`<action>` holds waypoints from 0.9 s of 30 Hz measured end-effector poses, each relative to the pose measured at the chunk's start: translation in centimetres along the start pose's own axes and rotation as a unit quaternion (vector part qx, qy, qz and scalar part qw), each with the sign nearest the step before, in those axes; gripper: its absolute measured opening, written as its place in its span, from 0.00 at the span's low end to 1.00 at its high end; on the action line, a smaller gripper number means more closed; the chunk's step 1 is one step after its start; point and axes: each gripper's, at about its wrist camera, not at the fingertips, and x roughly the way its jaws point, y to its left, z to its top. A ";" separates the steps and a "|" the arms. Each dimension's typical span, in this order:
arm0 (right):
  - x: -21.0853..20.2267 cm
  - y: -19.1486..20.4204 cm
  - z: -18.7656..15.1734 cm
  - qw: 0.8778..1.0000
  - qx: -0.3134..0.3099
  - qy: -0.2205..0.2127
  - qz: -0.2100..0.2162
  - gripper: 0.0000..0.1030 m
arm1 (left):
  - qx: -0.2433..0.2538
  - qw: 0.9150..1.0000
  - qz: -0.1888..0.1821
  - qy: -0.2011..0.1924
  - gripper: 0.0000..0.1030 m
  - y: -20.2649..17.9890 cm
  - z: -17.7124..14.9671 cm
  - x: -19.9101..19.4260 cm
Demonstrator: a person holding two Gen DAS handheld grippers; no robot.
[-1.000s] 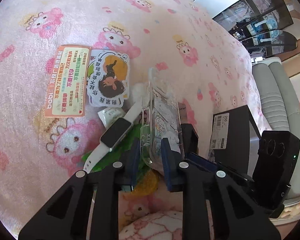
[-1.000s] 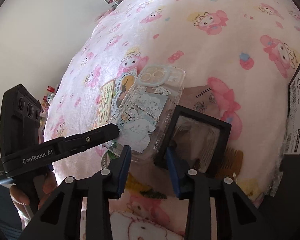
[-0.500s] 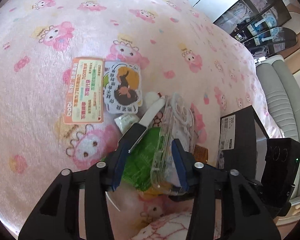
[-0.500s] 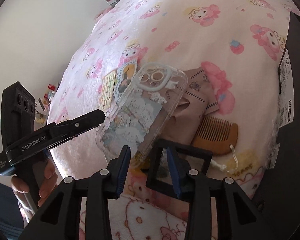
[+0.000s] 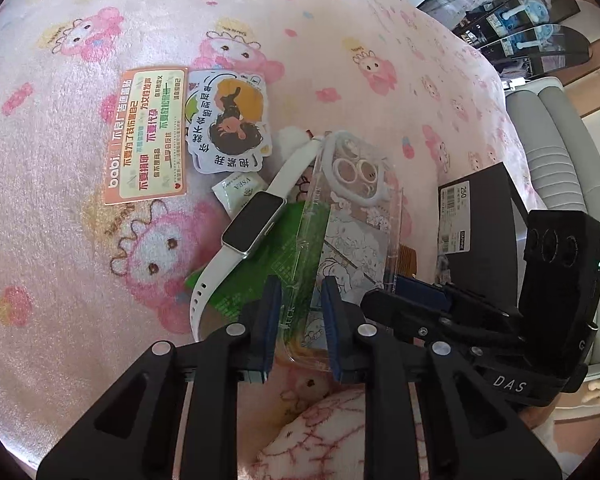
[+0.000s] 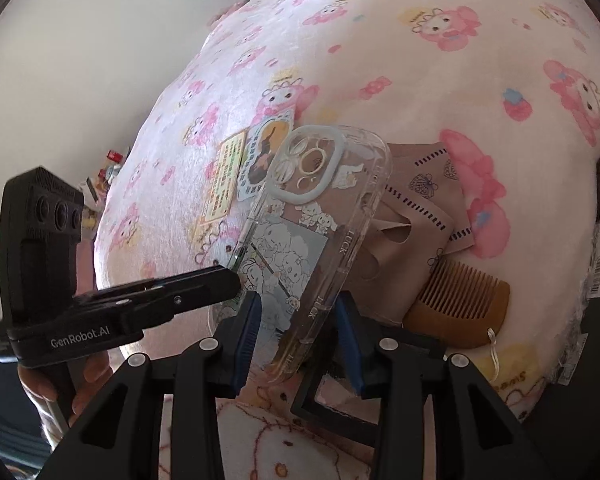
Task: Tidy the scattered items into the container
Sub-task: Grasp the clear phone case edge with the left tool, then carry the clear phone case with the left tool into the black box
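Left wrist view: the left claw [image 5: 298, 320] pinches the near long edge of the clear phone case [image 5: 348, 236], blue pads on either side of the rim. The case sits tilted, raised off the pink blanket [image 5: 60, 240], above a green packet [image 5: 268, 264] and beside a white smartwatch [image 5: 252, 226]. A small sachet [image 5: 238, 192], an orange card [image 5: 148, 136] and a die-cut sticker [image 5: 230, 120] lie further out. The black box [image 5: 484, 232], probably the container, stands open at the right, well apart from the stickers.

Right wrist view: the right claw [image 6: 300, 336] is spread, its pads flanking the case's [image 6: 316, 240] lower end; contact cannot be confirmed. A beige face mask [image 6: 416, 216] and a wooden comb [image 6: 460, 312] lie just beside the case. A black square frame [image 6: 332, 412] lies under the claw.

Handling: the case is judged light, thin-walled and flexible, with a smooth, slippery surface. Take hold across a side rim near a corner, where the wall is stiffest. Avoid the camera cut-out. Squeezing across the width is likely to bow the shell.
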 end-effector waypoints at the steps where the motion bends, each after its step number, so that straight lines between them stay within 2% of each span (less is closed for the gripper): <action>1: -0.2 0.1 -0.2 1.000 -0.004 0.000 -0.001 0.34 | -0.001 1.000 -0.009 -0.003 0.19 0.2 0.1 -0.2; 5: 0.1 -0.4 -0.2 1.000 0.011 -0.002 0.003 0.32 | -0.020 0.999 -0.022 -0.016 0.23 1.2 1.4 0.7; 8: 0.3 0.0 -0.3 1.000 0.004 0.000 -0.012 0.30 | -0.037 0.998 -0.057 0.002 0.28 1.3 1.5 2.1; 11: -0.6 0.9 -0.8 1.000 -0.010 -0.004 -0.027 0.27 | -0.021 0.998 -0.051 -0.006 0.28 -0.1 0.8 1.4; 13: -1.9 1.5 -1.0 0.999 -0.013 -0.018 -0.031 0.27 | -0.014 0.998 -0.062 -0.012 0.27 -1.0 0.3 0.2; 19: -8.4 3.8 -1.8 0.995 -0.034 -0.088 -0.029 0.27 | 0.033 0.995 -0.088 -0.046 0.24 -6.5 -1.8 -4.4; 22: -12.0 3.5 -3.2 0.993 -0.035 -0.112 -0.023 0.27 | 0.062 0.992 -0.093 -0.052 0.24 -9.9 -2.5 -5.4; 27: -18.2 1.9 -6.4 0.988 -0.030 -0.148 -0.036 0.27 | 0.111 0.986 -0.113 -0.055 0.24 -17.1 -4.1 -5.4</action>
